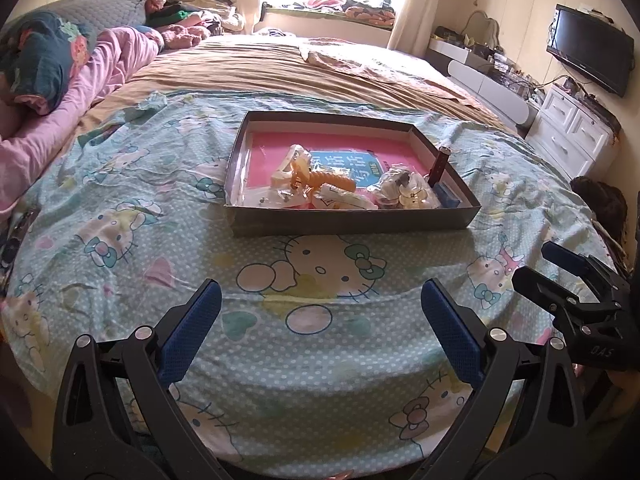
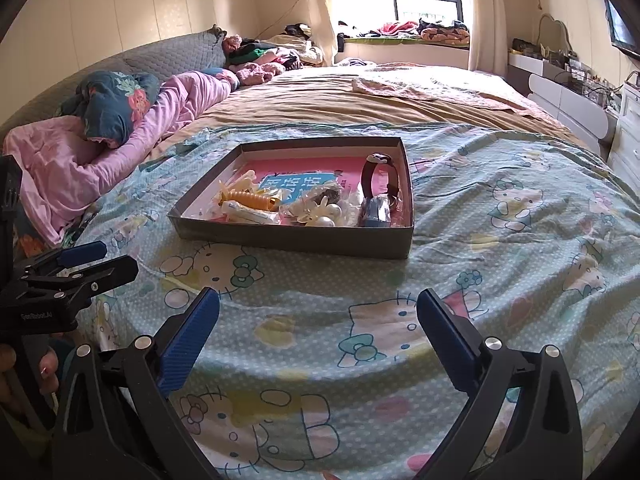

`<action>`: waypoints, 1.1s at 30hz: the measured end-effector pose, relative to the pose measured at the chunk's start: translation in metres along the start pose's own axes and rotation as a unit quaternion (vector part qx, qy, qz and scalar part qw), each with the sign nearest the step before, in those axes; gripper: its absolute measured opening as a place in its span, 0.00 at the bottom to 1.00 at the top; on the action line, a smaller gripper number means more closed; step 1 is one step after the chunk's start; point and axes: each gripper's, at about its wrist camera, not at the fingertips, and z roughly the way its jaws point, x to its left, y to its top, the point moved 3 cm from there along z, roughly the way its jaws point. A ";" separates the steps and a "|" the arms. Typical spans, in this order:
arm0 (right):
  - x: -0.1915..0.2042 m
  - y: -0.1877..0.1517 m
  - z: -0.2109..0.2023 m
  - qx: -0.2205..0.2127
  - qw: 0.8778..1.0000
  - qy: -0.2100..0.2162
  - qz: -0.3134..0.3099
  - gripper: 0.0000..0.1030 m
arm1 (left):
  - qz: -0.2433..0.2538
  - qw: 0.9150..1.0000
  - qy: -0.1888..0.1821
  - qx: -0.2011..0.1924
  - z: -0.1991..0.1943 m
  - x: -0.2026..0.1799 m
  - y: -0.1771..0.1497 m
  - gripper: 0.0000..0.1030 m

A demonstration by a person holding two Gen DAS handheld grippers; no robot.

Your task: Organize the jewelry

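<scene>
A shallow grey cardboard tray (image 1: 352, 222) (image 2: 296, 240) with a pink liner sits on the Hello Kitty bedsheet. It holds an orange hair clip (image 1: 328, 178) (image 2: 256, 200), bagged pearl pieces (image 1: 404, 192) (image 2: 324, 212), a dark red watch (image 1: 440, 164) (image 2: 380, 176) and a blue item (image 1: 446, 196) (image 2: 378, 210). My left gripper (image 1: 320, 300) is open and empty, hovering over the sheet in front of the tray. My right gripper (image 2: 318, 308) is open and empty, also in front of the tray. Each shows in the other's view: the right (image 1: 560, 264), the left (image 2: 92, 256).
Pink quilt and pillows (image 2: 80, 136) lie along the left of the bed. A tan blanket (image 1: 304, 72) covers the far half. White drawers (image 1: 572, 136) and a TV (image 1: 588, 48) stand at the right. The bed's near edge is just below the grippers.
</scene>
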 end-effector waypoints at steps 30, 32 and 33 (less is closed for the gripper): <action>0.004 -0.001 -0.008 -0.002 1.000 -0.002 -0.006 0.96 | 0.009 1.000 0.014 -0.008 -0.014 0.001 -0.003 0.91; 0.004 -0.002 -0.008 -0.001 1.000 -0.003 -0.005 0.96 | 0.009 1.000 0.015 -0.007 -0.014 0.000 -0.003 0.91; 0.004 -0.003 -0.008 -0.001 1.000 -0.003 -0.006 0.96 | 0.008 1.000 0.015 -0.007 -0.014 0.001 -0.003 0.91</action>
